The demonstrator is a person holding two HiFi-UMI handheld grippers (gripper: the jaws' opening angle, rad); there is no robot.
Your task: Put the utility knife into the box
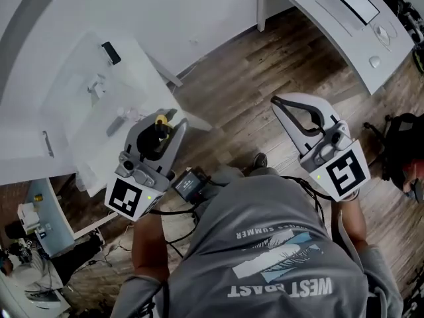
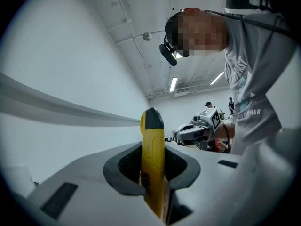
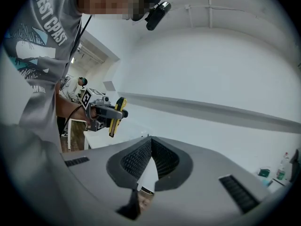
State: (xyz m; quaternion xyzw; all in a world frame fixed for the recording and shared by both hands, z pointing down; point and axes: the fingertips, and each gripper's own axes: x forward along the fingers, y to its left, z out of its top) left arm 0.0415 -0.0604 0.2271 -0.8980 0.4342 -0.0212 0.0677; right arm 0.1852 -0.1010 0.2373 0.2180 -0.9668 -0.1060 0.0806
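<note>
The left gripper [image 1: 165,126] is clamped on the yellow plastic utility knife with a black end cap [image 2: 153,164]. In the left gripper view, the knife stands upright between the jaws. Its body is wedged in the dark ribbed pads, and its black cap rises clear above the jaw tips. In the head view the knife's yellow and black end shows at the front of this gripper, pointing away from the square-marker cube at the back.

The right gripper [image 1: 277,101] holds nothing. In the right gripper view its two jaws meet at the tips, with only a narrow gap further back between the pads. It is well apart from the left gripper, off to that gripper's right, with the person's grey printed T-shirt [image 1: 278,244] behind and between the two.

Ahead of the left gripper's jaws lies a white table [image 1: 165,18]. On it is a pale, see-through box shape [image 1: 79,111], whose edges are too faint to trace with certainty. A small black rectangular object [image 1: 111,52] lies further out, beyond it. The knife is near that pale shape but not in it, held in the jaws. Below and ahead of the right gripper is brown wood-plank floor [image 1: 265,65].
</note>
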